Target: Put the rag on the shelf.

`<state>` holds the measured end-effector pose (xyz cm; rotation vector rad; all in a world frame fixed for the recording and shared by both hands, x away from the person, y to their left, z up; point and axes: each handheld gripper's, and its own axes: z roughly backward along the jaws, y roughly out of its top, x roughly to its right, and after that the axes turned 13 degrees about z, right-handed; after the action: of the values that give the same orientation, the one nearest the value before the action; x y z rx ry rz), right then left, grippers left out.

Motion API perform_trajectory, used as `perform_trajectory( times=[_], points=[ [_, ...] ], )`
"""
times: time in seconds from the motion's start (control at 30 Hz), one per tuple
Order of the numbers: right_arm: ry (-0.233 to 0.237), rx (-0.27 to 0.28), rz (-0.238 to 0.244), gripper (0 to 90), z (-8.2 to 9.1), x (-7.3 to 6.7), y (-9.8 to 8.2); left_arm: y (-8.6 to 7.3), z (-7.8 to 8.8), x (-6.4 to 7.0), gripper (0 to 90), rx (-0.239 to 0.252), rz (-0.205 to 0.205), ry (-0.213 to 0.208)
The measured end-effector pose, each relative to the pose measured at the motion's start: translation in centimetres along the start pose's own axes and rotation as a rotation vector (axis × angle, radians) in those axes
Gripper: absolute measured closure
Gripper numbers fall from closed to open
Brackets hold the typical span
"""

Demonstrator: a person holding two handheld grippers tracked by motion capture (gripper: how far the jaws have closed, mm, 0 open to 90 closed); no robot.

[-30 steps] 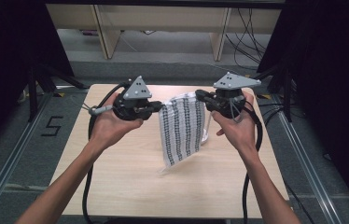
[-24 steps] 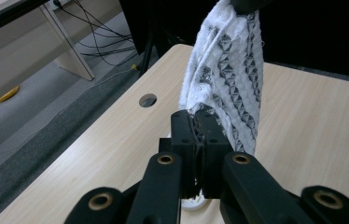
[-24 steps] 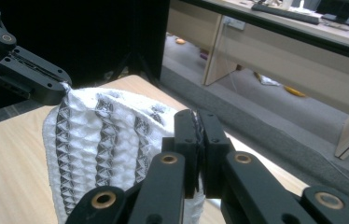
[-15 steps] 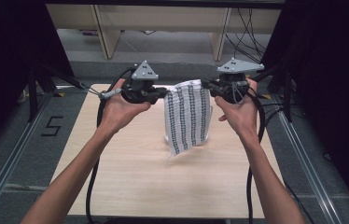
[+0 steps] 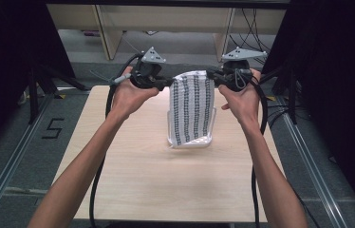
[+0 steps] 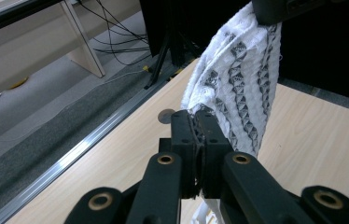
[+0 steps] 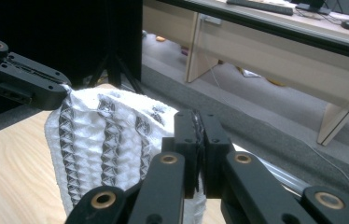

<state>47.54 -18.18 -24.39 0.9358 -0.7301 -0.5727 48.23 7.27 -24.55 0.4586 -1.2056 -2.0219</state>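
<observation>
A white cloth with dark patterned stripes (image 5: 192,108) hangs in the air above the far half of the wooden table (image 5: 133,190), stretched between both grippers. My left gripper (image 5: 167,82) is shut on its top left corner and my right gripper (image 5: 212,76) is shut on its top right corner. In the left gripper view the jaws (image 6: 199,122) pinch the cloth's (image 6: 240,88) edge, and the other gripper's jaw holds the far corner at the top. In the right gripper view the jaws (image 7: 195,125) clamp the cloth (image 7: 102,140) too. The cloth's lower edge curls just above the tabletop.
Light wooden desks (image 5: 166,23) stand beyond the table's far edge, with cables on the grey floor. Black stands and dark curtains flank both sides. A metal rail (image 6: 70,158) runs along the table's far edge. A "5" is marked on the floor (image 5: 54,128) at left.
Both hands have moved away from me and upward, carrying the cloth. It now hangs straighter and farther back over the table than a second ago.
</observation>
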Motion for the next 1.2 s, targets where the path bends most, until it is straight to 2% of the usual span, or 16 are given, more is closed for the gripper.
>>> perform_trajectory(
  times=[0.17,0.3,0.37,0.43,0.5,0.53,0.57,0.6,0.67,0.7,0.73,0.83,0.93,0.97,1.17,1.2],
  points=[
    [0.007,-0.007,-0.025,88.6,-0.5,0.6,0.1,0.8,-0.5,-0.4,87.1,0.009,0.019,0.008],
    [-0.008,-0.011,-0.038,88.6,-1.1,1.2,0.3,1.5,-1.2,-0.8,87.1,0.014,0.039,0.013],
    [-0.002,-0.017,-0.062,88.6,-1.3,1.5,0.3,1.6,-1.5,-0.9,87.1,0.015,0.046,0.013],
    [-0.01,-0.02,-0.061,88.5,-1.5,1.9,0.2,1.7,-1.8,-1.0,87.1,0.009,0.052,0.015],
    [-0.006,-0.017,-0.064,88.6,-1.7,2.1,0.1,1.7,-1.9,-1.1,87.1,0.008,0.057,0.015],
    [-0.007,-0.029,-0.088,88.5,-1.8,2.1,0.1,1.7,-2.1,-1.2,87.1,0.004,0.059,0.016],
    [-0.016,-0.029,-0.078,88.5,-2.1,2.3,0.0,1.8,-2.4,-1.2,87.1,-0.003,0.061,0.023],
    [-0.006,-0.035,-0.095,88.6,-2.2,2.3,0.0,1.8,-2.6,-1.3,87.1,-0.004,0.063,0.026],
    [-0.009,-0.043,-0.1,88.6,-2.5,2.4,0.0,1.8,-2.8,-1.4,87.1,-0.005,0.069,0.029],
    [-0.013,-0.037,-0.076,88.6,-2.7,2.6,-0.1,1.8,-3.0,-1.5,87.0,-0.006,0.074,0.032],
    [-0.007,-0.046,-0.094,88.6,-2.8,2.6,0.0,1.8,-3.1,-1.6,87.1,-0.006,0.077,0.034],
    [-0.014,-0.051,-0.089,88.5,-3.3,2.8,-0.2,1.7,-3.4,-1.9,87.0,-0.006,0.092,0.035],
    [-0.014,-0.062,-0.103,88.5,-3.9,2.9,-0.4,1.6,-3.8,-2.1,87.0,-0.006,0.105,0.041],
    [-0.01,-0.065,-0.117,88.5,-4.0,3.0,-0.4,1.6,-3.8,-2.1,87.0,-0.006,0.105,0.041],
    [-0.01,-0.087,-0.12,88.5,-5.3,3.4,-1.0,1.3,-4.7,-2.4,87.0,-0.021,0.098,0.062],
    [-0.018,-0.093,-0.133,88.5,-5.4,3.4,-1.0,1.3,-5.0,-2.6,87.0,-0.02,0.107,0.064]
  ],
)
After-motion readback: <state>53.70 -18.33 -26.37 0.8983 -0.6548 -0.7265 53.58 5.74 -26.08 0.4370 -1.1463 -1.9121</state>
